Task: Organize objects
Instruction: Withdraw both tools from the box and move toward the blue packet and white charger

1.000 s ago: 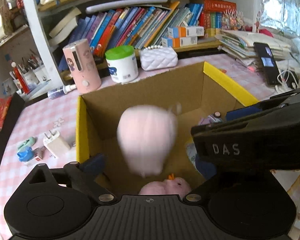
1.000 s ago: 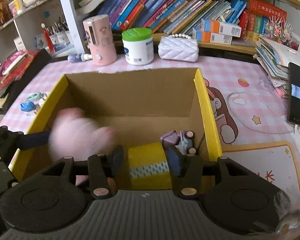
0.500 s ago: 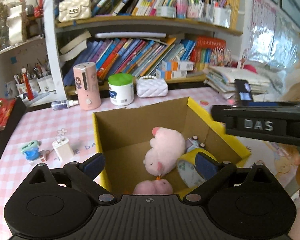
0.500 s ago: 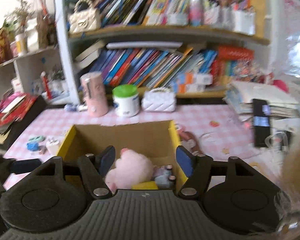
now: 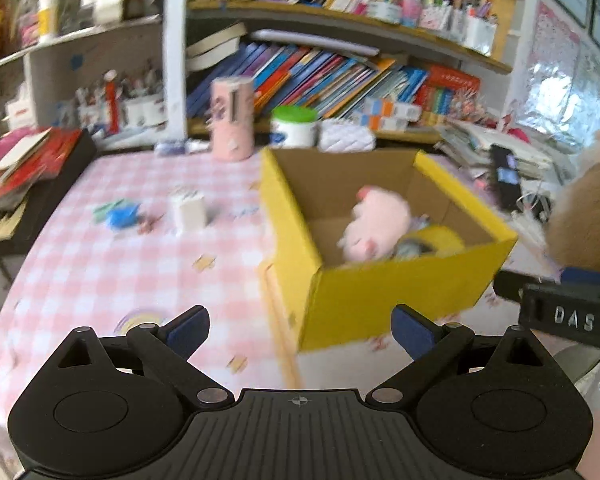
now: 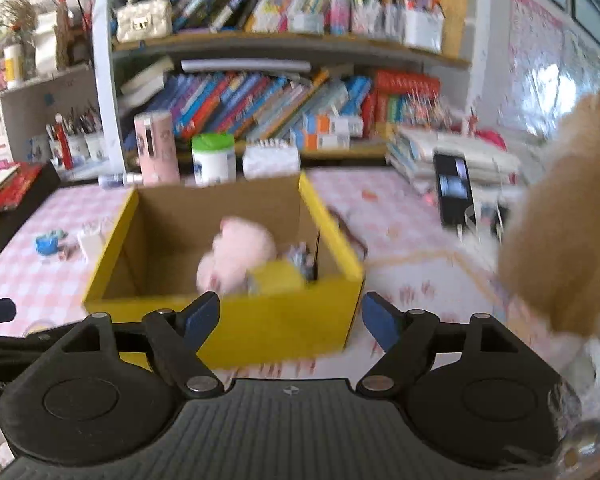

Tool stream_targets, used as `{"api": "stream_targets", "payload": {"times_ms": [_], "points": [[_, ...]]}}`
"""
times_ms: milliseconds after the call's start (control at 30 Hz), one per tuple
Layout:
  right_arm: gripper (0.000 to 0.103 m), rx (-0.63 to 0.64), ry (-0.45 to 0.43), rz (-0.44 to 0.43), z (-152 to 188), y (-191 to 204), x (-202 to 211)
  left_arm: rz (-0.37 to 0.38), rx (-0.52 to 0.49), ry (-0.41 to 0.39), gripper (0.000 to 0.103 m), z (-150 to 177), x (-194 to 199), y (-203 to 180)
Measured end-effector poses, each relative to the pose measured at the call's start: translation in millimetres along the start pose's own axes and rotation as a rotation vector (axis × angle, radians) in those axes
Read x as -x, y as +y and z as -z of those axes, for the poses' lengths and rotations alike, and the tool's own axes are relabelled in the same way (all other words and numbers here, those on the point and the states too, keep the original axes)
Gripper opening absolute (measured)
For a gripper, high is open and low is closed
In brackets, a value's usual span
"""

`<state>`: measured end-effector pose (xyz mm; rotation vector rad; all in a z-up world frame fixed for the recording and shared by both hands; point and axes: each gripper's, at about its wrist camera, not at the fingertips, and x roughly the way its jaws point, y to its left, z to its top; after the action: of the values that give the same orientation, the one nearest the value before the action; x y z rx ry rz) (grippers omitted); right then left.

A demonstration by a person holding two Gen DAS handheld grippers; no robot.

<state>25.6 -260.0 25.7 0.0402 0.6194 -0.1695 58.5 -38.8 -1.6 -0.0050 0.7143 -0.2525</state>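
Over the pink-checked table [image 5: 100,264]: two pairs of tongs hang short of a yellow cardboard box [image 5: 380,300], both tilted downward toward it
Left tongs [image 5: 300,326]: spread wide, nothing between the blue pads; the box's near corner lies ahead and slightly right
Right tongs [image 6: 292,314]: jaws opening, empty; the box's front wall sits just beyond the pads, almost centred
Box contents: a pink plush toy [image 6: 240,252] lies inside toward the right half; beside it a yellow tape roll [image 6: 276,276] and small items too blurred to name
Loose things: a white charger block [image 5: 188,210] and a blue-and-green trinket [image 5: 120,214] rest on the table left of the box, well apart from both tongs
Key relation: those leftovers lie ahead and to the left of the left tongs, with open cloth between; the box stands between them and the right tongs, so the left hand looks the nearer; the charger stands upright, its narrow width suiting a pinch across
Right edge: a tan plush toy [image 6: 560,220] fills the margin; whether it awaits sorting cannot be told
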Motion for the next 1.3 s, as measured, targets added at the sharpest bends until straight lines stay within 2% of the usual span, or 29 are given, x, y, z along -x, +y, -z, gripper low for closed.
{"api": "stream_targets", "payload": {"times_ms": [267,433,633,1033,1300], "points": [[0.077,0.013,0.144,-0.006,49.4,46.7,11.6,-0.062,0.009,0.075,0.099,30.1,14.9,36.0],[0.081,0.037,0.178,-0.039,61.8,70.9,19.0,-0.079,0.020,0.087,0.099,39.0,26.7,54.8],[0.085,0.062,0.183,-0.081,68.1,99.5,27.3,-0.102,0.021,0.081,0.099,46.5,43.3,74.1],[0.085,0.130,0.159,-0.155,70.2,152.8,41.2,-0.160,0.105,0.062,0.099,57.4,69.5,125.5],[0.085,0.158,0.152,-0.174,70.7,176.7,48.7,-0.164,0.132,0.050,0.099,63.0,77.7,143.5]]}}
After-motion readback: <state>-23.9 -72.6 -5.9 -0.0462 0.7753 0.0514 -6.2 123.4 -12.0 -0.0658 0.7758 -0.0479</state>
